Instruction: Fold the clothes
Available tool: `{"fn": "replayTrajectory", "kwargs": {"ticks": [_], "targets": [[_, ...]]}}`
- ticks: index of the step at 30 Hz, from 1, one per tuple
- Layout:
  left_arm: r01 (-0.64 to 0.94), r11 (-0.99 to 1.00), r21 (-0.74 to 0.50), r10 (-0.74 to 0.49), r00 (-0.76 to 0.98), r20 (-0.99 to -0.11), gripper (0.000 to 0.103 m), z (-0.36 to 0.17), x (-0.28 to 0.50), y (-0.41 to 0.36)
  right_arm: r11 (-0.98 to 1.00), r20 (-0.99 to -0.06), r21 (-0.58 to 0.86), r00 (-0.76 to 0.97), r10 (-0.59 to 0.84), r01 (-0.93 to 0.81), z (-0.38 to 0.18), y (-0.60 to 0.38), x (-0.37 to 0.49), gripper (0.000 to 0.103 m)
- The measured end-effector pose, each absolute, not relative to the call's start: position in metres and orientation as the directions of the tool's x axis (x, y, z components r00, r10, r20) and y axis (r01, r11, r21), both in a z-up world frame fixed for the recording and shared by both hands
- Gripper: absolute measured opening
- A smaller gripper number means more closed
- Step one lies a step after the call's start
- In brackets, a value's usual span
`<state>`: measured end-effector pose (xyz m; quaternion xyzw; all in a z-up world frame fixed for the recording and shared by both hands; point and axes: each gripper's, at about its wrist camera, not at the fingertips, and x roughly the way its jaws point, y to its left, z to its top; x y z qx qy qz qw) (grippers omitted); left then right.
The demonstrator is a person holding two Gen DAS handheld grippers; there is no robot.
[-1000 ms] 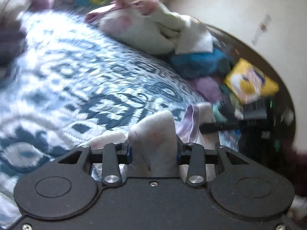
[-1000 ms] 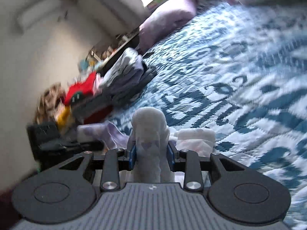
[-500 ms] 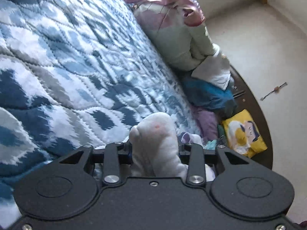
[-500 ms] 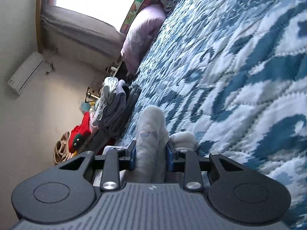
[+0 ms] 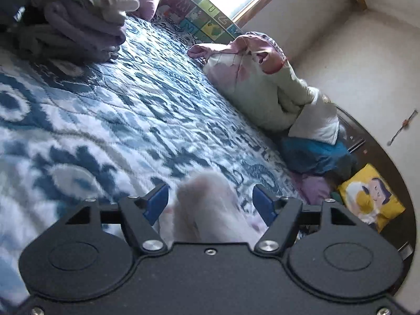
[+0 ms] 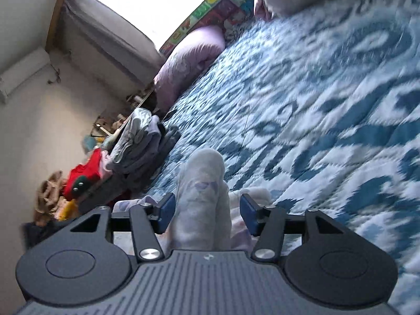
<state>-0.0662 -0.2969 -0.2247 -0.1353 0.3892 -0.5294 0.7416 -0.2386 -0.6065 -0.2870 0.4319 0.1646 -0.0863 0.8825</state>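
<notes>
Both grippers' jaws are opening off the pale, bunched garment (image 5: 207, 210); pads now clear.

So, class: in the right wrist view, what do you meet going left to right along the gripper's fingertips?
Left blue pad → bunched pale garment → right blue pad → blue and white quilt. The jaws are opening, with the garment between them.

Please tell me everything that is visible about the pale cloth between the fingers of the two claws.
The pale garment is soft, whitish fabric with faint lilac print, bunched into upright rounded folds. One fold stands between the blue pads of the right claw, another, blurred, in the left claw. Both claws are opening; the pads stand clear of the cloth. Its lower part lies on the blue-and-white quilt.
</notes>
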Motion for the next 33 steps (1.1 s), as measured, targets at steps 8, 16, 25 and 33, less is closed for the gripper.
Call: {"fn": "replayTrajectory", "kwargs": {"ticks": [8, 16, 25, 33], "targets": [[0.749, 0.42, -0.512, -0.856, 0.139, -0.498, 0.018, -0.241, -0.089, -0.337, 0.711, -0.414, 0.605, 0.904, -0.103, 0.358, -0.266, -0.575, -0.248, 0.033], [0.302, 0.182, -0.936, -0.974, -0.078, -0.215, 0.017, -0.316, -0.021, -0.315, 0.491, -0.212, 0.853, 0.977, 0.021, 0.174, -0.304, -0.607, -0.26, 0.022], [0.398, 0.309, -0.864, -0.945, 0.022, -0.328, 0.022, -0.327, -0.026, -0.315, 0.43, -0.303, 0.864, 0.953, 0.029, 0.262, -0.341, -0.623, -0.245, 0.022], [0.617, 0.412, -0.671, -0.908, 0.215, -0.36, 0.057, -0.268, -0.065, -0.295, 0.65, -0.428, 0.644, 0.894, -0.129, 0.402, -0.282, -0.598, -0.247, 0.051]]}}
